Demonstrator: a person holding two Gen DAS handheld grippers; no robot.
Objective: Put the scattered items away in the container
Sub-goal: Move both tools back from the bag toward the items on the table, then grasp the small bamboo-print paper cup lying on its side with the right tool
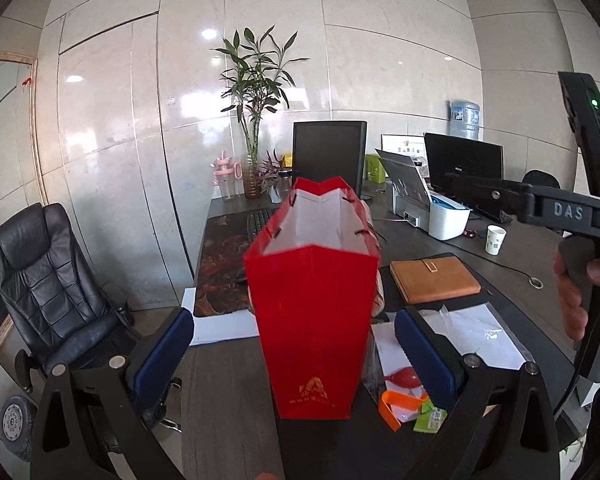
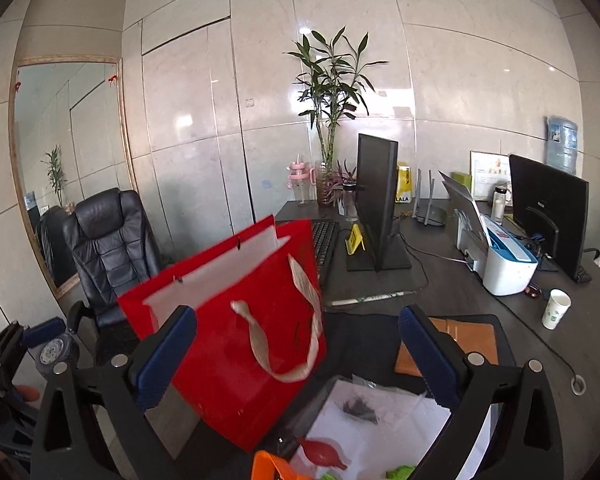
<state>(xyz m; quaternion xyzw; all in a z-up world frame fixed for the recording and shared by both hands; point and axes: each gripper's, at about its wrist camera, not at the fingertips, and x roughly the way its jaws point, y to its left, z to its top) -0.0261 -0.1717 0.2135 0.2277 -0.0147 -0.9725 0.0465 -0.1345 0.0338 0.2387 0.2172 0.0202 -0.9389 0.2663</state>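
**Red bag stands open on the desk between two wide-open grippers**

Blue-padded fingers (image 1: 162, 354) of the left gripper (image 1: 294, 356) frame the near foreground of the left wrist view, spread wide to either side of the red paper bag (image 1: 314, 328). Neither pad presses on the bag; the left pad stands clear of its side and the right pad lies behind its right edge. That bag stands upright on the dark desk (image 1: 220, 392), mouth open, white lining showing.

From the right wrist view the right gripper (image 2: 298, 356) also has its jaws as wide as they go, holding nothing; the bag (image 2: 236, 344) shows behind its left finger (image 2: 166, 356), with a beige ribbon handle (image 2: 284, 340) drooping down the bag's face.

Just right of the bag's foot lie the scattered things: a red rubber blower bulb (image 1: 400, 378), an orange plastic piece (image 1: 394, 404) and a small green packet (image 1: 430, 420), all on or beside white paper (image 1: 476, 334) and clear plastic wrap. Beyond them rests a tan notebook (image 1: 434, 280).

Farther back stand a keyboard (image 1: 260, 220), a dark monitor (image 1: 328, 152), a white printer (image 1: 440, 216), a paper cup (image 1: 495, 239) and a potted bamboo plant (image 1: 256, 84). A black office chair (image 1: 48, 280) sits left of the desk. At the right edge of the left wrist view a hand (image 1: 576, 292) grips the other gripper's handle.
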